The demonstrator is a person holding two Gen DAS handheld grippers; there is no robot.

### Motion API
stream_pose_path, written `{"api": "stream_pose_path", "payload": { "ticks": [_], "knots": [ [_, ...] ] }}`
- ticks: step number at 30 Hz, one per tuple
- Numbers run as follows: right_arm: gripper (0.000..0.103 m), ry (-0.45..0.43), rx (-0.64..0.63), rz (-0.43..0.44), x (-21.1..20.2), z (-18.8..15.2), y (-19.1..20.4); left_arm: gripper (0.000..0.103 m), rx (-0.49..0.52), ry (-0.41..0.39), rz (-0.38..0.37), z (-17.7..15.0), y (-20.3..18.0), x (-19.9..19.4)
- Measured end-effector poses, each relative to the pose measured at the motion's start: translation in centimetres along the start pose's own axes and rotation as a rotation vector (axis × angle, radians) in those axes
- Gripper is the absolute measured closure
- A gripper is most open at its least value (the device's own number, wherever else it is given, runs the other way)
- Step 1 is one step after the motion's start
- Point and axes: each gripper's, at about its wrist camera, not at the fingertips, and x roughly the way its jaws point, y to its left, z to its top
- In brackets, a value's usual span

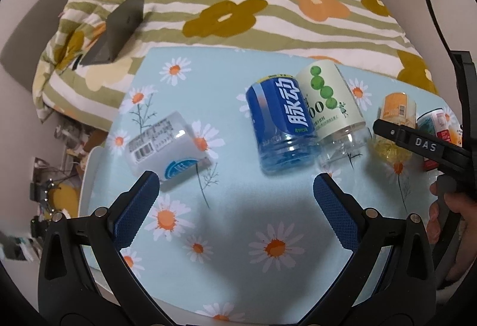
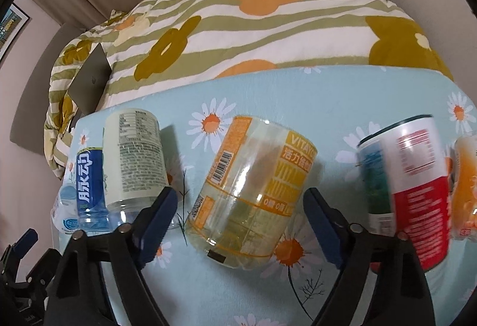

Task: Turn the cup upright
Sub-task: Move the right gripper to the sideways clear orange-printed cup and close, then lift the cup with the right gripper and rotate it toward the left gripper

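Note:
Several cups cut from drink bottles lie on their sides on a daisy-print mat [image 1: 238,221]. In the left wrist view a white cup [image 1: 162,147] lies at the left, a blue cup [image 1: 280,123] and a cream cup with green dots [image 1: 331,105] in the middle, a yellow cup [image 1: 393,129] at the right. My left gripper [image 1: 235,188] is open and empty, hovering short of the blue cup. My right gripper [image 2: 240,203] is open, its fingers either side of the yellow cup [image 2: 253,188], not closed on it. It also shows in the left wrist view [image 1: 417,144].
A red and white cup [image 2: 405,182] and an orange cup [image 2: 465,188] lie to the right. The cream cup [image 2: 134,156] and blue cup [image 2: 89,185] lie left of my right gripper. A striped floral quilt [image 1: 238,7] with a grey laptop [image 1: 119,27] lies behind the mat.

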Motion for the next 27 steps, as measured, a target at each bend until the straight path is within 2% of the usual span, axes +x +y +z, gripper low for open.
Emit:
{"api": "stream_pose_path", "payload": {
  "ticks": [3,12,21,27],
  "knots": [
    [0.038,0.021,-0.001,0.012,0.6,-0.1,-0.2,0.0,0.008,0.007,-0.008,0.0,-0.4,0.2],
    [0.041,0.005,-0.016,0.016,0.1,-0.4,0.3,0.0,0.025,-0.004,-0.022,0.1,-0.4,-0.2],
    [0.042,-0.077,-0.017,0.013,-3.1,-1.6,1.3,0.0,0.037,-0.052,-0.039,-1.1,1.0,-2.5],
    [0.042,-0.156,-0.035,0.009,-6.5,-4.2,2.9,0.0,0.056,-0.085,-0.055,-3.2,2.8,-4.3]
  ]
}}
